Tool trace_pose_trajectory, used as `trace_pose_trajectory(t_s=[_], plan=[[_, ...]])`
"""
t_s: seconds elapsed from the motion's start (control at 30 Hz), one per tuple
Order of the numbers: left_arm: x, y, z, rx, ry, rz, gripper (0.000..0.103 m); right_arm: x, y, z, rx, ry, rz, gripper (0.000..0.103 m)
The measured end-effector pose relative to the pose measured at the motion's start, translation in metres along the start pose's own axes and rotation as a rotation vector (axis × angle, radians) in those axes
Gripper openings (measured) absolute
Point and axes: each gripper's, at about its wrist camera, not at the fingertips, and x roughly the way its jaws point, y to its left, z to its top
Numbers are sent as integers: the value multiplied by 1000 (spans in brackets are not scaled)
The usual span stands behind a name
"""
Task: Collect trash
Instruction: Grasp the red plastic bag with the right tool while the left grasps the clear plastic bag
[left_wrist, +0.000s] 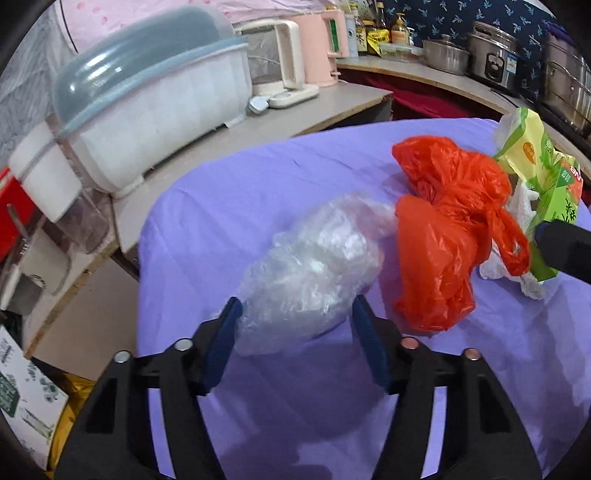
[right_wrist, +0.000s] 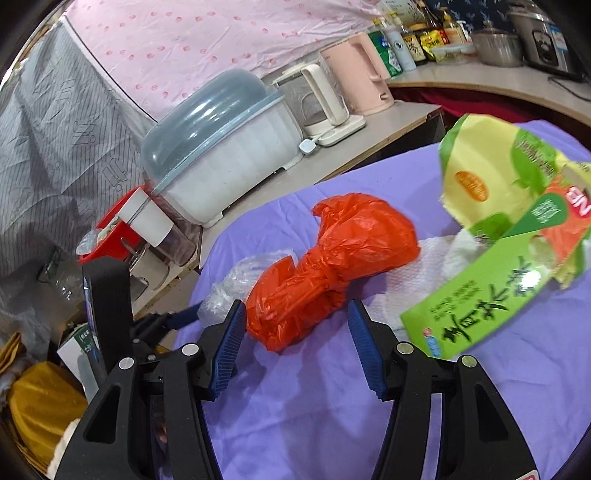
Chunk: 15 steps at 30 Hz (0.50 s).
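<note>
A crumpled clear plastic bag (left_wrist: 314, 266) lies on the purple-covered table (left_wrist: 258, 184). My left gripper (left_wrist: 295, 314) is open, its blue fingers either side of the bag's near end. A tied orange plastic bag (left_wrist: 447, 229) lies to the right of it, then a green and yellow carton (left_wrist: 539, 170) and white paper towel (left_wrist: 528, 210). In the right wrist view my right gripper (right_wrist: 295, 317) is open, its fingers flanking the near end of the orange bag (right_wrist: 332, 266). The carton (right_wrist: 509, 240) and the paper towel (right_wrist: 410, 269) are to the right. The clear bag (right_wrist: 236, 280) peeks out at left.
A white dish bin with a blue-grey lid (left_wrist: 155, 110), a glass kettle (left_wrist: 273, 62) and a pink kettle (left_wrist: 325, 44) stand on the side shelf to the left. Pots and bottles (left_wrist: 443, 48) line the back counter. Boxes and a yellow cloth (right_wrist: 40, 406) lie below at left.
</note>
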Motion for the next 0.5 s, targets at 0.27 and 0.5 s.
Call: trace_pose_trajectory(t_s=[0.27,0.5], plan=[[2,-20,0,-31,-10,-48,17,28,-1,7,2,53,-4,24],[-20,-36,-3,-92,-33,-79,11,-4,-5,6,-63,27,4,10]])
